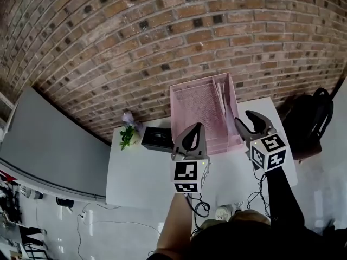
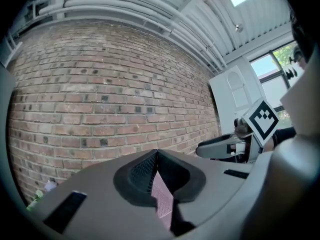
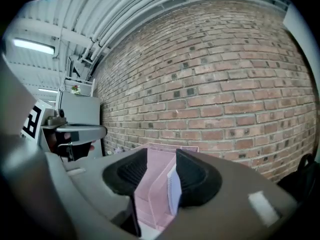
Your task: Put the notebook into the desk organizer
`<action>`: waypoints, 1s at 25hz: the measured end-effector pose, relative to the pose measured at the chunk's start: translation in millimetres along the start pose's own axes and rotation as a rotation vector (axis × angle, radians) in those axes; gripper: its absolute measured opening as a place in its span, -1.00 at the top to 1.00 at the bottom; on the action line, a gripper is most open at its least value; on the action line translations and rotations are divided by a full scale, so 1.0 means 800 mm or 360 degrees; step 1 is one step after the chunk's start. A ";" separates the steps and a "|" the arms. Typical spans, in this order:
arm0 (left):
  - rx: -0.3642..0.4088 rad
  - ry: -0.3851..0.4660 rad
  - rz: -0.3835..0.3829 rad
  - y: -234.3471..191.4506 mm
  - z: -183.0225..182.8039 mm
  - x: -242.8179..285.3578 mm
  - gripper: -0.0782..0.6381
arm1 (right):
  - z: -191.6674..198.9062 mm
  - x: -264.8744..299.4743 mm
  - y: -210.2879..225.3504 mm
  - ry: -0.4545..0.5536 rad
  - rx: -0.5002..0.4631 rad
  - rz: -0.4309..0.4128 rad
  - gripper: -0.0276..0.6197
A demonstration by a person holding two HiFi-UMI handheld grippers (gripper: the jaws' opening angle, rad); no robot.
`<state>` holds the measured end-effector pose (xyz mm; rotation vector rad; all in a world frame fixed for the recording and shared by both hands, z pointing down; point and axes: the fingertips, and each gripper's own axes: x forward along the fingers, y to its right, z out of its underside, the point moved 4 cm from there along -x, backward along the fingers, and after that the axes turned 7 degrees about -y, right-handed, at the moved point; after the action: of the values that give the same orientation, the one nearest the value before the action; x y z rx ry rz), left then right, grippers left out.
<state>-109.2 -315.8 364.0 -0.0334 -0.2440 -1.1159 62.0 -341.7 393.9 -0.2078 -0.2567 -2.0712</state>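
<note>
Left gripper [image 2: 157, 154]: jaws closed, tips meeting, nothing gripped; through the slit below the tips I see only a strip of the pink desk organizer [image 2: 162, 199]. Right gripper [image 3: 161, 159]: jaws moderately apart, holding nothing; between them I see the organizer [image 3: 152, 184] with the notebook [image 3: 173, 190] standing upright inside it, just beside the right-hand jaw in the picture; I cannot tell whether they touch.

In the head view both the left gripper [image 1: 195, 130] and the right gripper [image 1: 244, 118] hang above the table [image 1: 141, 172] at the organizer's [image 1: 198, 104] near side; the notebook [image 1: 221, 95] stands in its right-hand part; the organizer's far side is close to the brick wall [image 1: 162, 26]. Bare tabletop lies in front and to the left; a small plant [image 1: 127, 137] and a dark object [image 1: 157, 137] sit left of the organizer.

The grippers cover the organizer's near edge; I cannot identify the dark object.
</note>
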 end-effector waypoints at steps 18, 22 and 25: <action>-0.0005 0.0082 0.0006 0.001 -0.007 -0.081 0.76 | 0.005 -0.082 -0.060 0.0243 -0.0111 -0.0006 0.39; -0.0013 0.0098 0.0008 0.000 -0.005 -0.083 0.76 | 0.008 -0.084 -0.061 0.0251 -0.0108 -0.0014 0.39; -0.0014 0.0099 0.0001 -0.001 -0.003 -0.083 0.76 | 0.010 -0.084 -0.062 0.0249 -0.0118 -0.0021 0.39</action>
<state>-136.9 -257.5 347.7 -0.0064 -0.1836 -1.1153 51.8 -260.0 379.7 -0.0882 -0.0863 -2.0993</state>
